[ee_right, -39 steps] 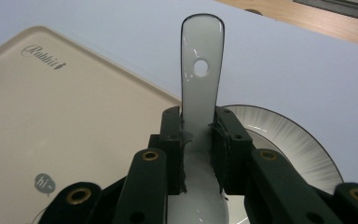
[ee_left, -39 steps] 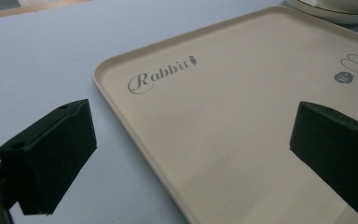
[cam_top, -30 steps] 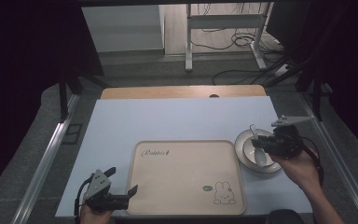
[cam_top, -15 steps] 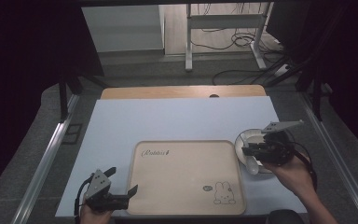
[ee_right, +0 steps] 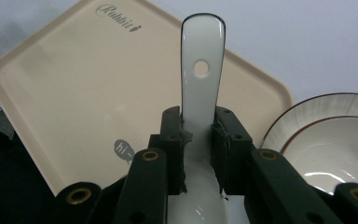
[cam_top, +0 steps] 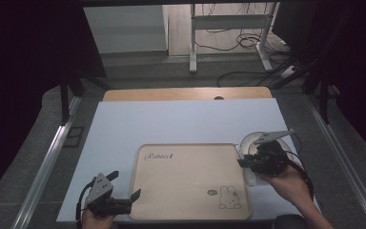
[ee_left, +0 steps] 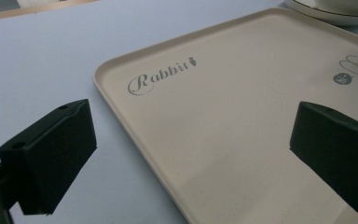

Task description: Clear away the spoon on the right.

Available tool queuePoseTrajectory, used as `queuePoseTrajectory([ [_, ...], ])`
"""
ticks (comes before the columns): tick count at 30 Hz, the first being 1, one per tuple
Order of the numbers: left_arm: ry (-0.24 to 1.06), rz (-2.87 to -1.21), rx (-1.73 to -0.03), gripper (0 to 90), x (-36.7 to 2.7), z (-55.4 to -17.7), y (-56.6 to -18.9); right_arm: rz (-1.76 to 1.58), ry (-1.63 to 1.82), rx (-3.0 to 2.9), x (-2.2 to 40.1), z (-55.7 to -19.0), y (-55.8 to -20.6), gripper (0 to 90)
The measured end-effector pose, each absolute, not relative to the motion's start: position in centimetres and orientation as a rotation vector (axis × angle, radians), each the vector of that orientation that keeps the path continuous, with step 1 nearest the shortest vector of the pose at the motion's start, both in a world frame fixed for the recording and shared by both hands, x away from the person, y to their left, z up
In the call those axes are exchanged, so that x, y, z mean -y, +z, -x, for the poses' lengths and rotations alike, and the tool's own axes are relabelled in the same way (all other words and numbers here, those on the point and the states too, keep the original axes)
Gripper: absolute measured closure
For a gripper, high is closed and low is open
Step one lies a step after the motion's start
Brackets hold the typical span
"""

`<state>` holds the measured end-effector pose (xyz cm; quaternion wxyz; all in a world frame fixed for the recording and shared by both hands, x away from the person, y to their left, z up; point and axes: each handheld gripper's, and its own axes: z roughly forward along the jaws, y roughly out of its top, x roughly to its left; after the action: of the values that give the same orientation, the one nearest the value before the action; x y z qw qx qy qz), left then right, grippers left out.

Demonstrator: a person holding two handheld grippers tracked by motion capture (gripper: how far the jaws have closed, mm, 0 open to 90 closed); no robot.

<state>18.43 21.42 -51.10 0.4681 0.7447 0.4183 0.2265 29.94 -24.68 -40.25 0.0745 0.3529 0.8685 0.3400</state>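
Observation:
A white ceramic spoon (ee_right: 202, 70) with a hole in its handle sticks out forward from my right gripper (ee_right: 199, 122), which is shut on the spoon's neck. The handle reaches over the right edge of the beige "Rabbit" tray (ee_right: 74, 93). In the high view the right gripper (cam_top: 248, 162) hovers at the tray's (cam_top: 190, 181) right rim, just in front of a white bowl (cam_top: 255, 139). My left gripper (cam_top: 124, 186) rests open at the tray's near left corner, its jaws wide apart around the tray's (ee_left: 223, 130) edge with nothing gripped (ee_left: 193, 151).
The bowl (ee_right: 340, 149) has a brown rim line and sits on a matching plate (ee_left: 335, 14) right of the tray. A pale blue mat (cam_top: 181, 119) covers the table, with bare wood (cam_top: 186, 93) at its far end. Metal rails run along both sides.
My right gripper has carried the spoon leftward and slightly down, from over the bowl to the tray's right rim. The left gripper has stayed still.

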Motion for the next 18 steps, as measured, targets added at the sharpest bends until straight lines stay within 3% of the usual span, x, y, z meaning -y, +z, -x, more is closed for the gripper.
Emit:
queuePoseTrajectory([
  [18,0.556,-1.825,-1.024,0.3,-21.4,-18.4,-51.1,-1.048,0.938,-2.697,22.6,-29.9,-44.0,75.4],
])
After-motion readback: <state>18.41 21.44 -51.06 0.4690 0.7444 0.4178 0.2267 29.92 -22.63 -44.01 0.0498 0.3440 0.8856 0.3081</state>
